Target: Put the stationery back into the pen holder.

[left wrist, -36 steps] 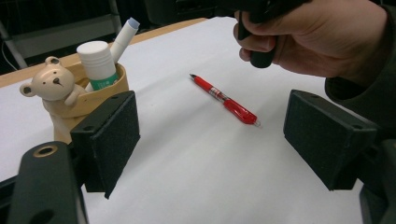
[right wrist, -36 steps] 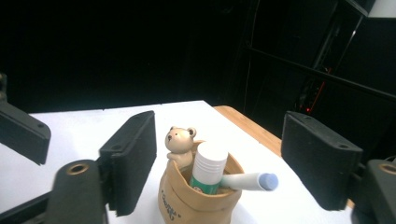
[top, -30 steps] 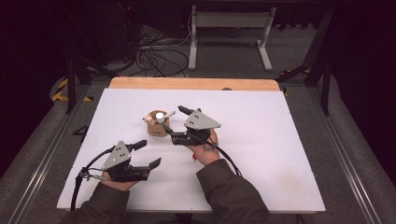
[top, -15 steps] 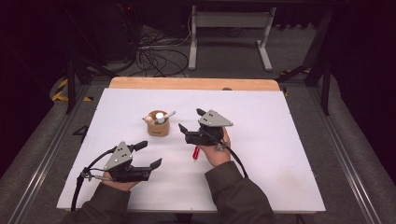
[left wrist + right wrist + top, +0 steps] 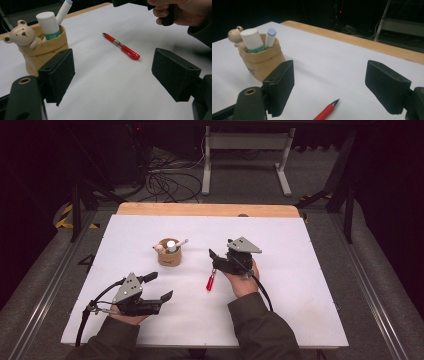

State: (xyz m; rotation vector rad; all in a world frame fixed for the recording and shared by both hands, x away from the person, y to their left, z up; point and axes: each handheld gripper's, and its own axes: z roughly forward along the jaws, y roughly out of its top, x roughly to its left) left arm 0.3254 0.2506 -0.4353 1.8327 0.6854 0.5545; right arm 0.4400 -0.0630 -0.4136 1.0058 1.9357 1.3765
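High view: white table point(image 5: 300, 285) bears red pen point(image 5: 211, 281), dark room behind.

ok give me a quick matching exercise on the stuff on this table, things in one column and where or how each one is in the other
Things:
1. red pen
2. bear figure
3. white tube with green label
4. left gripper

Places or states:
A. standing upright inside the tan pouch
B. lying flat on the white table
C. jaws open, nothing between them
D. perched at the pouch's rim

Pairs: 1-B, 2-D, 3-A, 4-C
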